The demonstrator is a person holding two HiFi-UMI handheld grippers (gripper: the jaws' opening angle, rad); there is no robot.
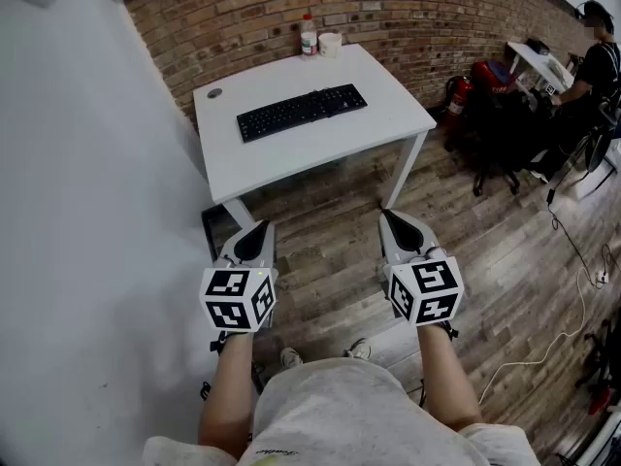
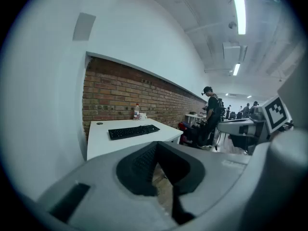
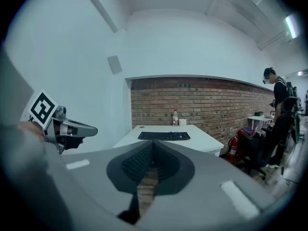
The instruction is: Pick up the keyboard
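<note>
Across the wooden floor, well apart from you, the keyboard (image 1: 302, 112) lies flat on the white table (image 1: 388, 124). Your left gripper (image 1: 258, 225) and right gripper (image 1: 389, 216) both have their jaws pressed together on nothing. Arrive like that and you likely shove the keyboard back toward the bottle (image 1: 309, 35) and cup (image 1: 330, 43). Pinch only one end and the long board probably tilts or slips.
</note>
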